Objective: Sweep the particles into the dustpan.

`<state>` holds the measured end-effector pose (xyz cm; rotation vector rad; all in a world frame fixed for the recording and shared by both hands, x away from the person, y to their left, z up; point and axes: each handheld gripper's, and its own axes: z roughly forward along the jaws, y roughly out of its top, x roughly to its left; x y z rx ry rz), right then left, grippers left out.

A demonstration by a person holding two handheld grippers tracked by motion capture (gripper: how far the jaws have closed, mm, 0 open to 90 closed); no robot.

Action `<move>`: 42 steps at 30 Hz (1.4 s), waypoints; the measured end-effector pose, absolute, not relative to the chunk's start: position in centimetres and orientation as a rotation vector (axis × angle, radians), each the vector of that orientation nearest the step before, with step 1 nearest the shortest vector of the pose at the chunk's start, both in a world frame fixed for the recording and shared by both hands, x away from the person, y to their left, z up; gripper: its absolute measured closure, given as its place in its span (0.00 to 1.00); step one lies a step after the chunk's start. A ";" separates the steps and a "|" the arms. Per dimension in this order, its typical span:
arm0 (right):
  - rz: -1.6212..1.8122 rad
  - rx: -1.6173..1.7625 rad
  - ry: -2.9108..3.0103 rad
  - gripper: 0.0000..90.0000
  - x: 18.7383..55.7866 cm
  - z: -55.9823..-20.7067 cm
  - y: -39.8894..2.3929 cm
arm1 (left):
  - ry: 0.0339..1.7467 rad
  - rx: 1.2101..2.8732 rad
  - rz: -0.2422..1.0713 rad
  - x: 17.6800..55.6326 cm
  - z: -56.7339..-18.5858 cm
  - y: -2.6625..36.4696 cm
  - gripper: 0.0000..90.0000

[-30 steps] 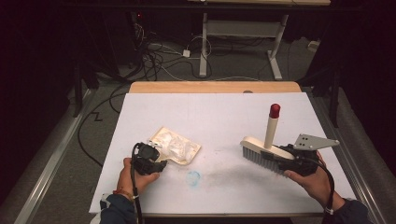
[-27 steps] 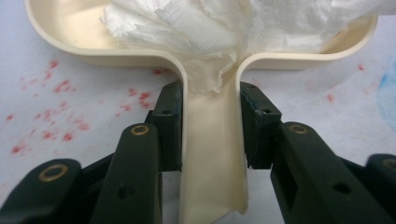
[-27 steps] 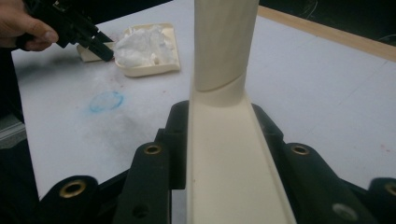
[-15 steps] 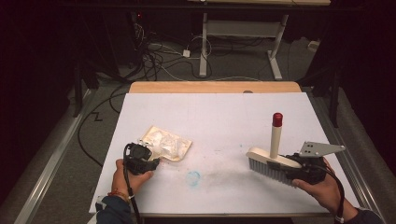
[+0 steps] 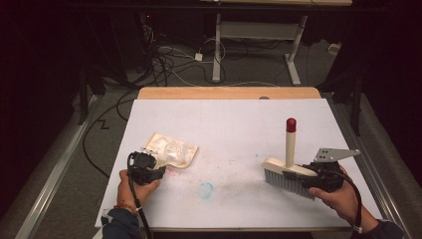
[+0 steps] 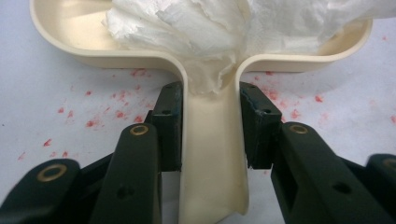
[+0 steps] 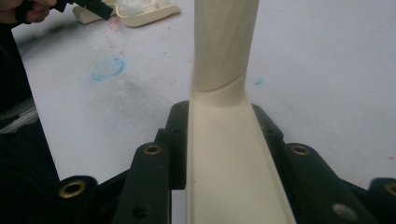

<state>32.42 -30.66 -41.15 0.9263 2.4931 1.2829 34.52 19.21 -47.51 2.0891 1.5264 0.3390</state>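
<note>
room dark | grey floor [image 5: 59, 164] | cables [image 5: 164, 55] | white desk frame [image 5: 259, 37] behind

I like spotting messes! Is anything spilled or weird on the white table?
Yes. Small red specks lie scattered on the white table around the cream plastic dustpan, which holds crumpled white paper. A faint blue ring-shaped smudge marks the table between the dustpan and the cream brush with grey bristles.

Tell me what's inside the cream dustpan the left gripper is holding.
Crumpled white tissue paper fills the dustpan and spills into the top of its handle. The pan floor under the paper is covered, so anything beneath it cannot be seen.
</note>
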 end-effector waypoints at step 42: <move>1.227 1.104 2.525 0.70 38.9 -42.1 -30.6 | 1.628 1.963 0.374 34.5 -47.8 18.8 0.65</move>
